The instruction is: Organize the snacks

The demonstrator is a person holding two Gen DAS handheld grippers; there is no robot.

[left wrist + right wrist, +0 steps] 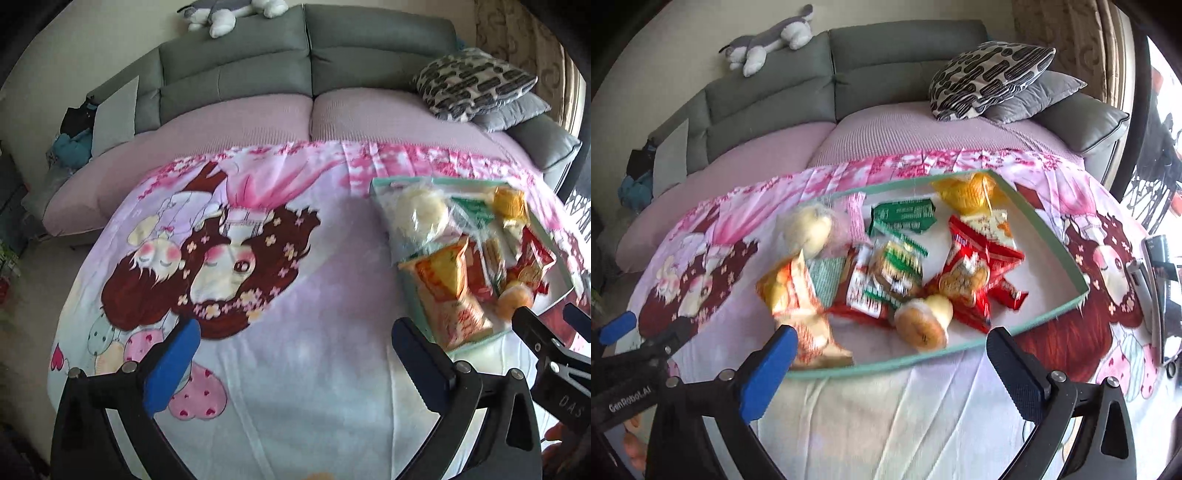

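Note:
A shallow green-rimmed box (1049, 236) lies on a cartoon-print cloth (295, 332) and holds several snacks: an orange packet (798, 295), red packets (982, 266), a green packet (903, 216), a wrapped white bun (809, 229), a small round cake (923, 321) and a yellow packet (971, 192). The box also shows at the right of the left wrist view (380, 184). My right gripper (890, 354) is open and empty just in front of the box's near rim. My left gripper (295, 339) is open and empty over the cloth, left of the box.
A grey sofa (306, 48) with a pink cover stands behind the cloth. Patterned and grey cushions (993, 77) lie at its right end. A plush toy (768, 37) lies on the backrest. A dark object (1156, 288) lies at the far right.

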